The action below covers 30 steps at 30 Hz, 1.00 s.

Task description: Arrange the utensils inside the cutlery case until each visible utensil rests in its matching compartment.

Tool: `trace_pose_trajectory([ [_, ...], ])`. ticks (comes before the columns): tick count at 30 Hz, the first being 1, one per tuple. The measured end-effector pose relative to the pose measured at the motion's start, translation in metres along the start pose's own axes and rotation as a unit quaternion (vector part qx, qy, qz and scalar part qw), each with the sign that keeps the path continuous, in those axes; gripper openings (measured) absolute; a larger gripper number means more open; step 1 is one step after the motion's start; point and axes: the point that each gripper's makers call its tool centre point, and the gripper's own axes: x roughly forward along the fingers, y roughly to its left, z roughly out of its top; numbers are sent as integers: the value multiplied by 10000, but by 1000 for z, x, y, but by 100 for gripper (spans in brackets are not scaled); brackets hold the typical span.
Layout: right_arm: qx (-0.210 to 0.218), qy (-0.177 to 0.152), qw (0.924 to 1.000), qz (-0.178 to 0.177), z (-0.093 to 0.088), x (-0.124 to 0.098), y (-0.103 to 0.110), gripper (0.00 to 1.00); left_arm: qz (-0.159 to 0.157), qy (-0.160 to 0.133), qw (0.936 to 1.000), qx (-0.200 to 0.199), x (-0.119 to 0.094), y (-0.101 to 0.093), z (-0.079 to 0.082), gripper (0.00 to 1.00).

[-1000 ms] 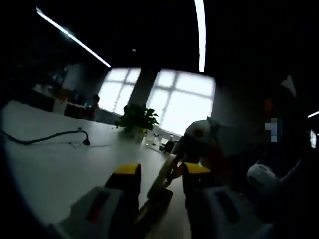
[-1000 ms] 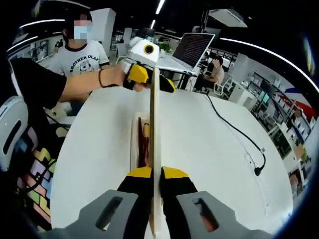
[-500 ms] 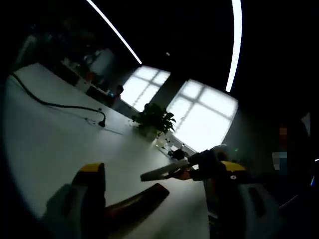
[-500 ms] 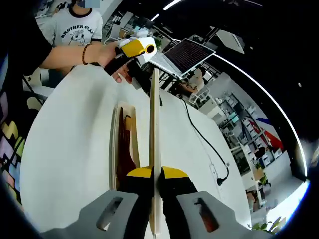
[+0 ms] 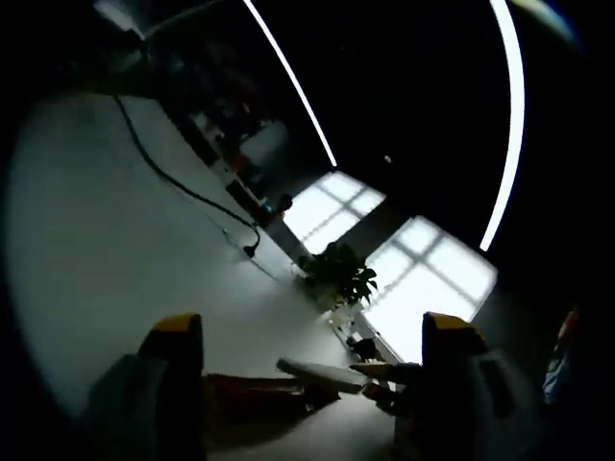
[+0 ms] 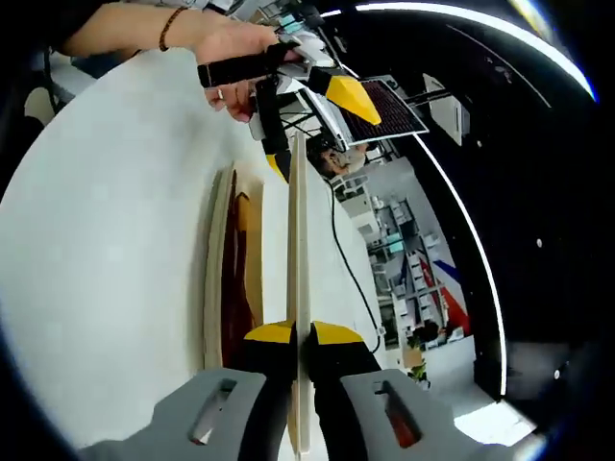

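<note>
The pale wooden cutlery case [image 6: 219,279] lies on the white tabletop [image 6: 106,240], seen edge-on in your right gripper view, just left of the lid. Dark reddish-brown utensils [image 6: 236,288] lie lengthwise inside it; you cannot tell which compartment each sits in from this angle.

A thin pale wooden lid panel [image 6: 299,288] stands on edge, running straight away from your right gripper [image 6: 299,338]. Its yellow-tipped fingers are pressed onto the near end of the panel from both sides.

At the panel's far end, your left gripper [image 6: 307,120] is held in a hand [image 6: 231,53] with a beaded bracelet on the wrist. Its fingers [image 6: 351,96] are spread wide; the lower tip sits near the panel's far end, but contact cannot be told.

In your left gripper view, which is dim, the left gripper [image 5: 307,336] shows its two fingers far apart with nothing between them. Beyond them the panel's end [image 5: 322,375] and the dark case [image 5: 255,394] lie low on the tabletop [image 5: 106,259].

A black cable [image 5: 183,187] runs across the tabletop. A potted green plant [image 5: 338,274] stands in front of bright windows [image 5: 404,259].
</note>
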Motion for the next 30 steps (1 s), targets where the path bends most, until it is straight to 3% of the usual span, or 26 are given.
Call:
trace_pose_trajectory([
  [4,-551,236,9970,-492,-1,2,-6,3,-97,-204,9997,-118,-9,2,3,100],
  [8,-926,341,9918,-808,2,4,-7,3,131,-226,9997,7,-11,9,-1,100],
  [12,-974,288,9926,-670,2,9,7,3,255,5,9994,230,-13,10,-9,99],
  [14,-1065,354,9910,-725,0,11,9,3,324,-51,9987,395,-16,7,-9,94],
  [18,-1094,360,9906,-735,-1,15,12,3,678,128,9951,710,-20,15,-12,92],
  [20,-1142,374,9900,-744,-1,16,12,3,699,109,9950,709,-20,15,-12,92],
  [23,-1217,388,9886,-791,0,17,10,3,589,75,9975,394,-21,14,-12,91],
  [30,-1439,313,9852,-873,8,16,14,3,584,170,9975,349,-20,13,-20,89],
])
